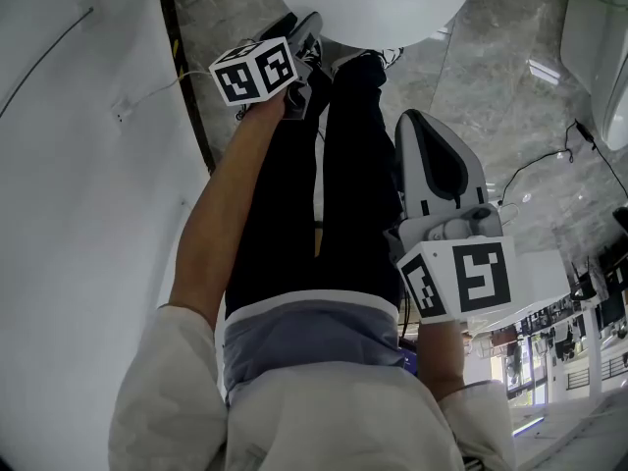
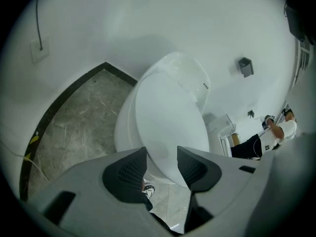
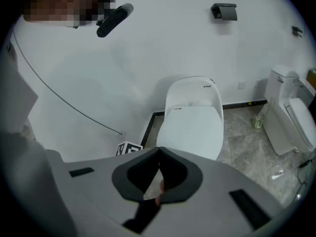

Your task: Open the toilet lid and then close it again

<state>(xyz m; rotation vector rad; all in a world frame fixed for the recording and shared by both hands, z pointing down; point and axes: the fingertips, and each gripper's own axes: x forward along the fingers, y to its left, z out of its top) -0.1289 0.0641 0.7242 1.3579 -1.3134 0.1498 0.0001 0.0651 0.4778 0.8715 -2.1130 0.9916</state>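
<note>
Just beyond left hand-held gripper (image 2: 162, 156): toilet lid (image 2: 168, 125).

Another toilet (image 3: 291, 118) stands on the grey floor (image 3: 247, 132), and a black box (image 3: 223, 11) hangs on the white wall (image 3: 148, 48).

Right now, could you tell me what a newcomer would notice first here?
The white toilet, lid down, stands against a white wall and fills the left gripper view. The left gripper hangs near its front rim, jaws apart and empty; the right gripper, jaws together, sits farther back.
</note>
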